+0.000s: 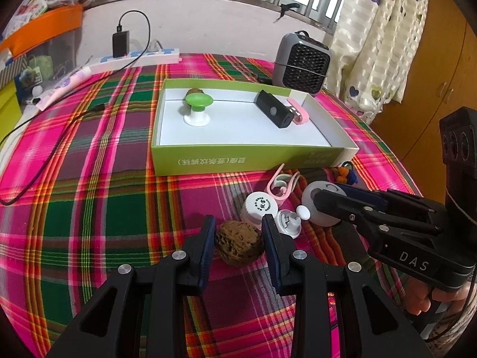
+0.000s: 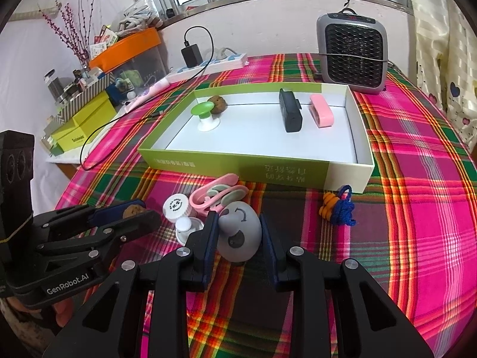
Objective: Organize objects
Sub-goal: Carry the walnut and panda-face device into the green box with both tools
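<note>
Four items lie in your green-sided, white-lined cardboard box [image 2: 362, 137]: one green-capped white knob [image 2: 205, 116], one wrinkled brown walnut [image 2: 217, 101], one black rectangular device [image 2: 289, 115], one pink case [image 2: 321, 114]. Your left gripper [image 1: 238, 240] clamps a second brown walnut [image 1: 238, 246] on the plaid cloth [image 1: 89, 223]. Your right gripper [image 2: 240, 237] clamps one grey smiley-face egg-shaped toy [image 2: 238, 235].

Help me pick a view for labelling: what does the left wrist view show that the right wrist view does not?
Only the left wrist view shows the whole walnut between the left gripper's pads, and the wooden cabinet. Only the right wrist view shows the full grey smiley-face piece between the right gripper's pads, the branch with dark buds and the yellow-green boxes. Both share the green box, the black device and green-topped knob inside it, the heater and the plaid cloth.
</note>
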The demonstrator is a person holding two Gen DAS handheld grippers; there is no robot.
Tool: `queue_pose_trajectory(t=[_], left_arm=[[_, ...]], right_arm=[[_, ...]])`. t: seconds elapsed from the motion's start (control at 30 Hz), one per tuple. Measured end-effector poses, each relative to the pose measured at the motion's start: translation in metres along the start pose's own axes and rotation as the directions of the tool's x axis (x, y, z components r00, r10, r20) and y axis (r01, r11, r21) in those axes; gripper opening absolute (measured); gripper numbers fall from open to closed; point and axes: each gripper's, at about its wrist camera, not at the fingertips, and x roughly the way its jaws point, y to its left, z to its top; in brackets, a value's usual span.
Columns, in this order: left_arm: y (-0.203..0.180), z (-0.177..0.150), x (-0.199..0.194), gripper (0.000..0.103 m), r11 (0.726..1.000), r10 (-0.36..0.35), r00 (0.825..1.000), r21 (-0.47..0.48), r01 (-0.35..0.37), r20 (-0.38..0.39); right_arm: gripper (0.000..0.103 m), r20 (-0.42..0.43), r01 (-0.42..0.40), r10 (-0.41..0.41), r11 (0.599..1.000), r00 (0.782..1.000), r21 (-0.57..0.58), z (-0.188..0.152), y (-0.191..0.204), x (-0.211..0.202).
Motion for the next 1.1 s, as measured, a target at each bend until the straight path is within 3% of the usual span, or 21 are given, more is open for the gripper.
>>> queue_pose_trajectory(t=[0.57,1.1], left_arm=[[-0.008,0.032,-0.009,0.029,1.0,-0.018,0.999,0.023,0.017,0.044],[-0.006,0.083,0.016,0.029,0.999,-0.038,0.998,0.035,0.036,0.055]], right_arm=[[0.029,0.049,-0.007,0.006,1.0,0.999,0.019,0.019,-0.009,-0.016],[0.029,0.07,0.039,-0.041,0.999,0.997,0.038,0.054,-0.029,-0.011]])
